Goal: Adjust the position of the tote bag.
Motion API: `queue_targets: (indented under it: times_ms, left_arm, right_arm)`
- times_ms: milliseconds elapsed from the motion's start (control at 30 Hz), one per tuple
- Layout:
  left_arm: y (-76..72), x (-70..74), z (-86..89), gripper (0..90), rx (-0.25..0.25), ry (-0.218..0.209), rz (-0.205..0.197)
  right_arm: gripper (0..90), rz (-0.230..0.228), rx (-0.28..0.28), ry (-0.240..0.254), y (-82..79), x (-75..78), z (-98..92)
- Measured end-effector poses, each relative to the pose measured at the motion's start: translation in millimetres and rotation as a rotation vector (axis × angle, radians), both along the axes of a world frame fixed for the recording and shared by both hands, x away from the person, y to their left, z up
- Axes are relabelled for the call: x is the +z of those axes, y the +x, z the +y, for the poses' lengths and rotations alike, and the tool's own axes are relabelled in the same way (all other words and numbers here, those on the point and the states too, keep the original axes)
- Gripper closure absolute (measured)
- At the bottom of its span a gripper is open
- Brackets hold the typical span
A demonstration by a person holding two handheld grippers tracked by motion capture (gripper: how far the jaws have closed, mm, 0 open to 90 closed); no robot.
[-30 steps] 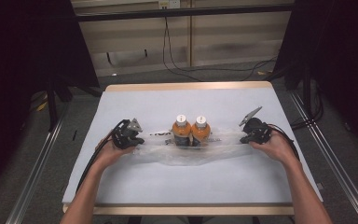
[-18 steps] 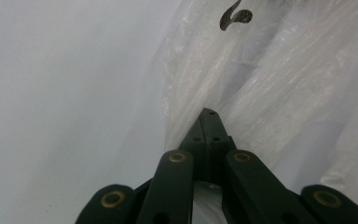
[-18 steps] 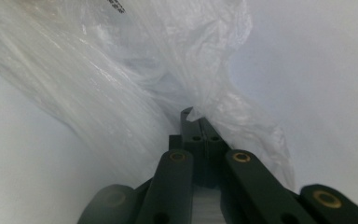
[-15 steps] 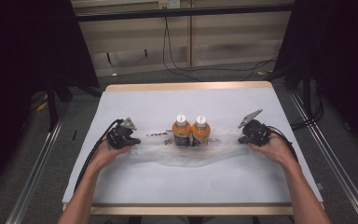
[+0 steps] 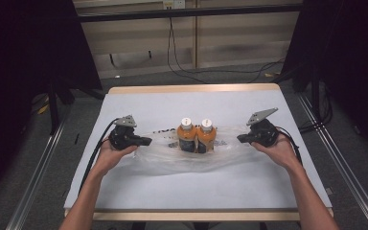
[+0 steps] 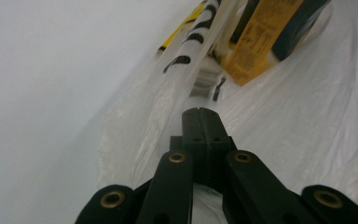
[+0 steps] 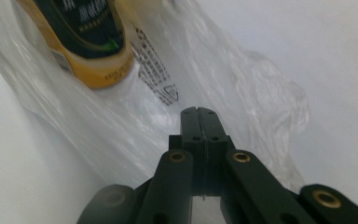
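Where the high view starts at left of centre, the left gripper lies low on the white desk, grey three-cornered plate on top, fingers pressed together at the edge of a thin, crinkled clear plastic bag. Mid-frame, two orange bottles with white caps stand upright, touching, on the bag. Right of centre, the right gripper mirrors the left, fingers pressed together on the bag's other end. Left gripper view adds detail: film bunched around shut fingers, black printed stripes, a yellow label upper right. Right gripper view: glossy yellow-and-dark bottle base upper left, small black print on film.
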State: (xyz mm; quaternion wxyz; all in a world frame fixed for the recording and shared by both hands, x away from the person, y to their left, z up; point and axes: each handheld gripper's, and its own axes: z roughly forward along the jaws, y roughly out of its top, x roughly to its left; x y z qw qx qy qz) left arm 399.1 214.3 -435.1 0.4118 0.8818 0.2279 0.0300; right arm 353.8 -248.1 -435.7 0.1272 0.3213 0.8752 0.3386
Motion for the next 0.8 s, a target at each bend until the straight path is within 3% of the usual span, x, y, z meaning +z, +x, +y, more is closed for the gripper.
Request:
queue_targets:
  times_ms: [67,300,367,433,600,700,800]
  left_arm:
    - [-1.7,3.5,-1.6,90.0,-0.013,-0.012,-0.021]
    - [-7.1,17.4,2.8,90.0,-0.005,-0.102,-0.038]
    - [-7.8,20.9,5.7,90.0,-0.005,-0.148,-0.033]
    - [-8.2,23.8,7.4,90.0,-0.002,-0.151,-0.048]
    - [-10.5,31.2,6.7,90.0,-0.003,-0.222,-0.05]
    - [-13.3,37.2,4.2,90.0,-0.005,-0.292,-0.041]
    - [-15.5,42.5,1.2,87.5,-0.002,-0.301,-0.051]
  right_arm:
    - [90.0,-0.006,-0.007,0.033,0.0,2.2,-0.5]
    - [90.0,-0.019,0.001,0.117,-1.5,9.7,4.0]
    - [90.0,-0.02,0.005,0.127,-2.1,11.9,6.6]
    - [90.0,-0.022,0.011,0.138,-2.4,12.9,9.0]
    - [90.0,-0.031,0.019,0.157,-1.9,15.5,16.5]
    - [90.0,-0.034,0.024,0.175,-2.1,17.0,21.8]
    - [90.0,-0.035,0.037,0.183,-2.3,18.5,27.7]
